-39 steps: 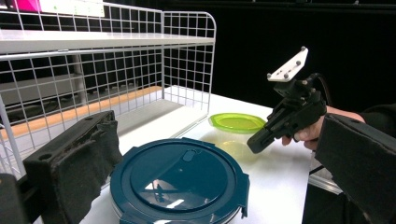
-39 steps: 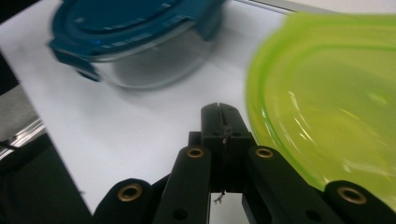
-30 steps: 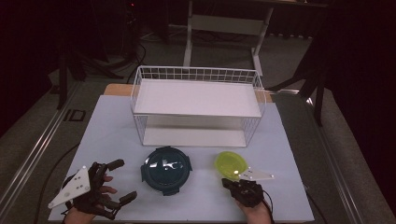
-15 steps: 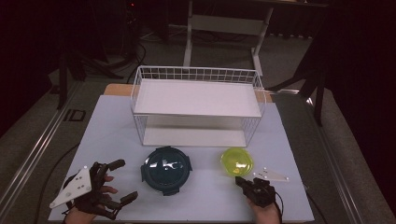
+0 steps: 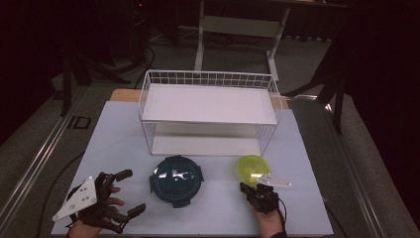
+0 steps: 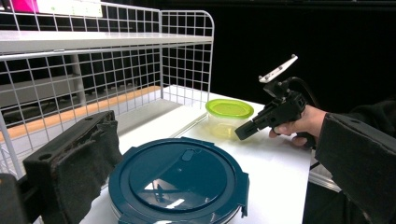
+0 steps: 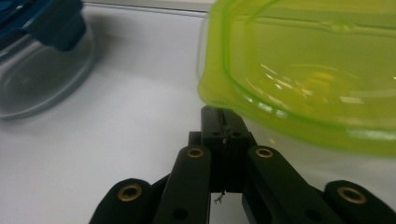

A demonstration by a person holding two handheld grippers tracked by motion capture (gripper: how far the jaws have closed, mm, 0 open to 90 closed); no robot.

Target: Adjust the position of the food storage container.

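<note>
A dark teal round container (image 5: 176, 180) with a clip lid sits at the table's front middle. Right of it is a small clear container with a lime-green lid (image 5: 253, 168). My left gripper (image 5: 130, 192) rests at the front left, open and empty, its jaws pointing at the teal container (image 6: 180, 179). My right gripper (image 5: 252, 188) is shut with nothing between its jaws. Its tip (image 7: 223, 125) sits low under the green lid's rim (image 7: 308, 79); I cannot tell whether it touches. The left gripper view shows the right gripper (image 6: 242, 133) beside the green-lidded container (image 6: 229, 112).
A white wire rack (image 5: 210, 111) with two shelves stands across the back of the white table (image 5: 307, 148), close behind both containers. The table's front edge lies just under my hands. The surroundings beyond the table are dark floor and stand legs.
My right gripper swung out to the right, then came back left and forward, down to the green-lidded container. The left gripper has stayed put.
</note>
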